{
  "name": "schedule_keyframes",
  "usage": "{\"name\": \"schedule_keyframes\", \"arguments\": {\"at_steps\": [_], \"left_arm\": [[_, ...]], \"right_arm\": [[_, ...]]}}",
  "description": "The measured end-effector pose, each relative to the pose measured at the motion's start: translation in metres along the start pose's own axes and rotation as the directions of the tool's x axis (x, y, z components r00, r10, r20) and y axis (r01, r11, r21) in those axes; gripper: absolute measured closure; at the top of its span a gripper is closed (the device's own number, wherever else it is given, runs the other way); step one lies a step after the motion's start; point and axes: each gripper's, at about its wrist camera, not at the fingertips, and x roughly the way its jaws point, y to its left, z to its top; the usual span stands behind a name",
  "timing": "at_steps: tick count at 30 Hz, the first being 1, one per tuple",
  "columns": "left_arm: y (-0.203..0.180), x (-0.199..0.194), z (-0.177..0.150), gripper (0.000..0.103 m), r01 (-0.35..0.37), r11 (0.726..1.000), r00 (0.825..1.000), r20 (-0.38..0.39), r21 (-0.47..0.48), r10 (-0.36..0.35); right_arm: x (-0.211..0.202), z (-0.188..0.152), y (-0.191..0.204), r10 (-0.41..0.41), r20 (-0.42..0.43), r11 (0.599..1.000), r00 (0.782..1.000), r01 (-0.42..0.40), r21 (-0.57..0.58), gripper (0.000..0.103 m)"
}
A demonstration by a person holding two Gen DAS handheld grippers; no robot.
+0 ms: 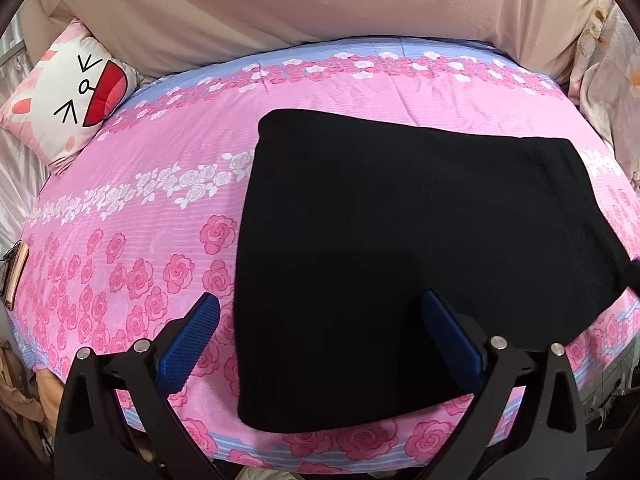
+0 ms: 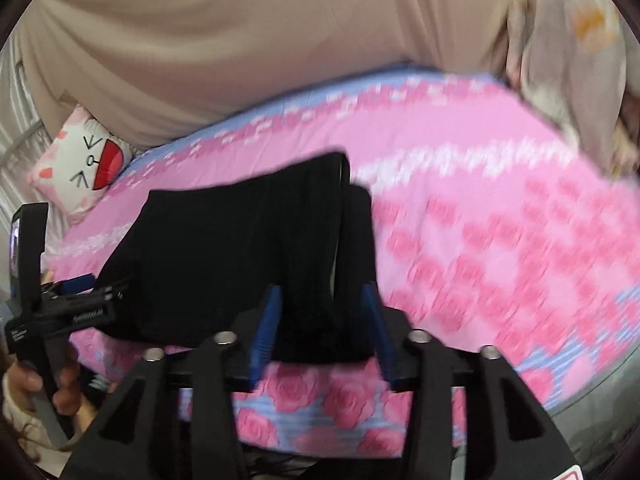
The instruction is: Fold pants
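Note:
The black pants (image 1: pixel 420 240) lie folded into a flat block on the pink rose bedsheet (image 1: pixel 160 184). My left gripper (image 1: pixel 320 304) is open, its blue pads (image 1: pixel 188 344) spread over the pants' near left edge, holding nothing. In the right wrist view my right gripper (image 2: pixel 323 292) has its blue pads (image 2: pixel 266 332) on either side of a raised end of the pants (image 2: pixel 240 240), lifted off the sheet. The view is blurred by motion. The left gripper (image 2: pixel 76 284) and the hand holding it show at the left.
A cat-face pillow (image 1: pixel 68 96) lies at the bed's far left corner. A beige headboard cover (image 1: pixel 320 8) runs along the back. A pale floral curtain (image 1: pixel 608 88) hangs at the right. A small flat device (image 1: pixel 16 276) sits at the bed's left edge.

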Motion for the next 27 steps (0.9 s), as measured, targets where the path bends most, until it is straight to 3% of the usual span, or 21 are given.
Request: {"name": "schedule_keyframes", "arguments": {"at_steps": [2,9,15,19,20,22,23,24,27], "left_arm": [[-0.001,0.000,0.000,0.005,0.009,1.000,1.000,-0.004,-0.003,-0.009],[0.012,0.006,-0.008,0.005,0.087,0.996,0.994,-0.065,-0.035,-0.090],[0.008,0.009,-0.008,0.005,0.083,0.996,0.995,-0.060,-0.036,-0.086],[0.004,0.007,-0.007,0.005,0.070,0.997,0.996,-0.051,-0.024,-0.071],[0.004,0.007,-0.006,0.005,0.069,0.997,0.996,-0.051,-0.024,-0.070],[0.004,0.008,-0.006,0.005,0.068,0.997,0.996,-0.054,-0.025,-0.070],[0.004,0.009,-0.006,0.005,0.068,0.997,0.996,-0.054,-0.027,-0.070],[0.004,0.009,-0.005,0.005,0.068,0.997,0.996,-0.054,-0.028,-0.069],[0.005,0.010,-0.005,0.005,0.064,0.998,0.996,-0.053,-0.024,-0.065]], "right_arm": [[0.005,0.005,0.004,-0.038,0.007,0.999,0.999,0.038,-0.007,0.035],[0.027,-0.002,-0.008,-0.043,-0.089,0.998,0.995,0.047,0.048,0.034],[0.018,0.006,0.014,-0.031,-0.034,0.999,0.999,0.031,-0.011,0.034],[0.017,0.016,0.037,0.027,0.002,0.998,1.000,-0.027,-0.062,0.034],[0.019,0.020,0.043,0.045,0.004,0.995,0.999,-0.044,-0.088,0.036],[0.026,0.029,0.052,0.097,0.003,0.989,0.995,-0.096,-0.113,0.049],[0.033,0.035,0.055,0.116,-0.014,0.986,0.993,-0.117,-0.119,0.066],[0.040,0.039,0.059,0.122,-0.026,0.984,0.992,-0.124,-0.127,0.073],[0.067,0.052,0.067,0.094,-0.055,0.983,0.994,-0.102,-0.151,0.073]]}}
